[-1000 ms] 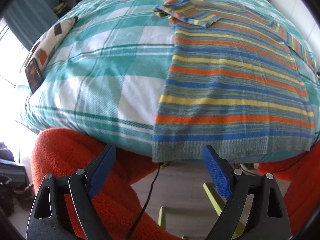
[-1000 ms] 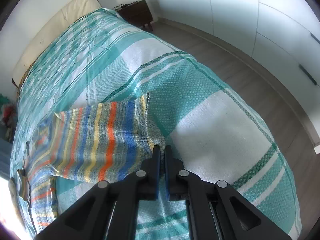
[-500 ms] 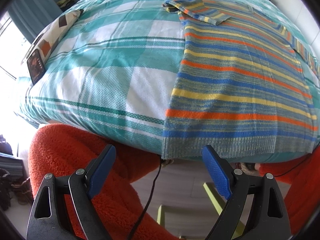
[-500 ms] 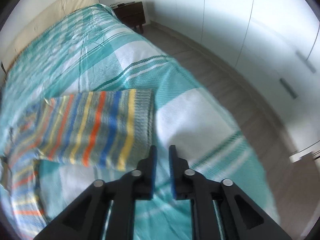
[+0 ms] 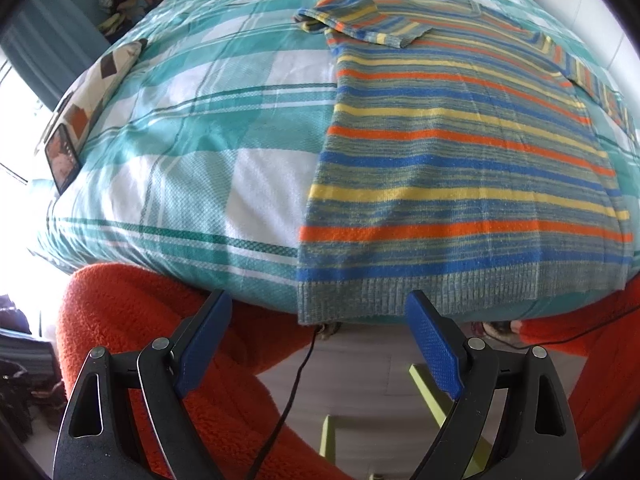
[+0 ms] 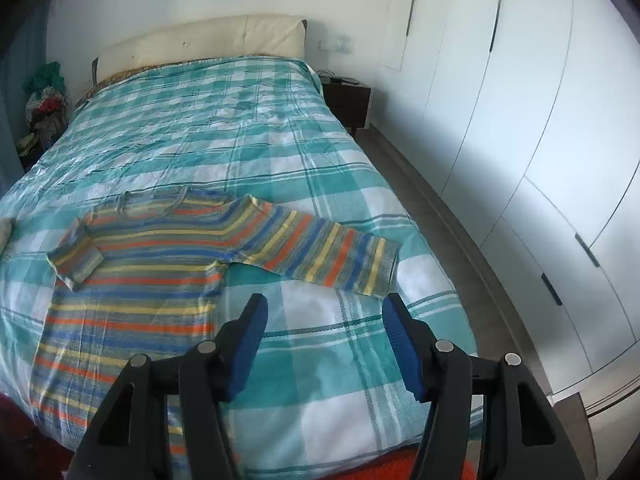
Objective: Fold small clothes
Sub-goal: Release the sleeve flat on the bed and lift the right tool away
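Note:
A striped sweater in blue, orange, yellow and grey lies flat on the bed, its ribbed hem hanging a little over the near edge. One sleeve is folded across the chest; the other sleeve lies stretched out to the right. My left gripper hangs open just below the hem, nothing between its blue pads. My right gripper is raised above the bed near the outstretched sleeve's cuff, its jaws opening and empty.
The bed carries a teal and white checked cover. A person's orange fleece legs are at the near edge. A patterned cushion lies at the left edge. White wardrobes and a dark nightstand stand to the right.
My right gripper let go of the sleeve's cuff, opened, and pulled up and back from the bed. The sleeve now lies flat. The left gripper stayed put.

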Available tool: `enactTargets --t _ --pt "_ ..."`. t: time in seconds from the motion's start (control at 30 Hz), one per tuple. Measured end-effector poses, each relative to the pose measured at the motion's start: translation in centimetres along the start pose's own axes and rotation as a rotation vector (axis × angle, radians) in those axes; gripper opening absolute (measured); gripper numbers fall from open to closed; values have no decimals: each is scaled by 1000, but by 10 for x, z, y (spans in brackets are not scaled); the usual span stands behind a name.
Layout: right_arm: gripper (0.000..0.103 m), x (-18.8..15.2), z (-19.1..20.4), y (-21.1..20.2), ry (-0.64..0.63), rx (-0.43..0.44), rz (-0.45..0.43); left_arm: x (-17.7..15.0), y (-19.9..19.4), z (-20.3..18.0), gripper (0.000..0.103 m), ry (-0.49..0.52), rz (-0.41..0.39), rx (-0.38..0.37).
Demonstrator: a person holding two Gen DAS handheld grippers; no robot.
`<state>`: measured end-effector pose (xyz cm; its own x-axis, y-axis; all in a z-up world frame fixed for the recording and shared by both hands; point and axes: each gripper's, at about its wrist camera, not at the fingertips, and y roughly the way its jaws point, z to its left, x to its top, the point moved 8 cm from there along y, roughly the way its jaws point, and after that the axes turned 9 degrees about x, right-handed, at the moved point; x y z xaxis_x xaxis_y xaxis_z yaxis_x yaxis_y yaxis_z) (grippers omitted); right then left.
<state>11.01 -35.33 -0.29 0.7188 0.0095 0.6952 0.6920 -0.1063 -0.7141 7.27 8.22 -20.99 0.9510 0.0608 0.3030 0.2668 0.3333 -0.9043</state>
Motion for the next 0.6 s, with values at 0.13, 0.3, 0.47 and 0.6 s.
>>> enactTargets --t 0.13,0.3,0.47,0.6 --pt "60 4 17 -9 -44 2 -16 -3 3 9 90 -34 12 -7" --pt "60 7 31 -10 -85 4 -20 -5 2 11 90 -45 10 -11" --pt "60 8 38 -11 -97 12 -23 -6 3 13 90 -52 10 -14" --pt "60 8 41 -12 -103 16 -22 -6 2 12 90 -50 11 -18"
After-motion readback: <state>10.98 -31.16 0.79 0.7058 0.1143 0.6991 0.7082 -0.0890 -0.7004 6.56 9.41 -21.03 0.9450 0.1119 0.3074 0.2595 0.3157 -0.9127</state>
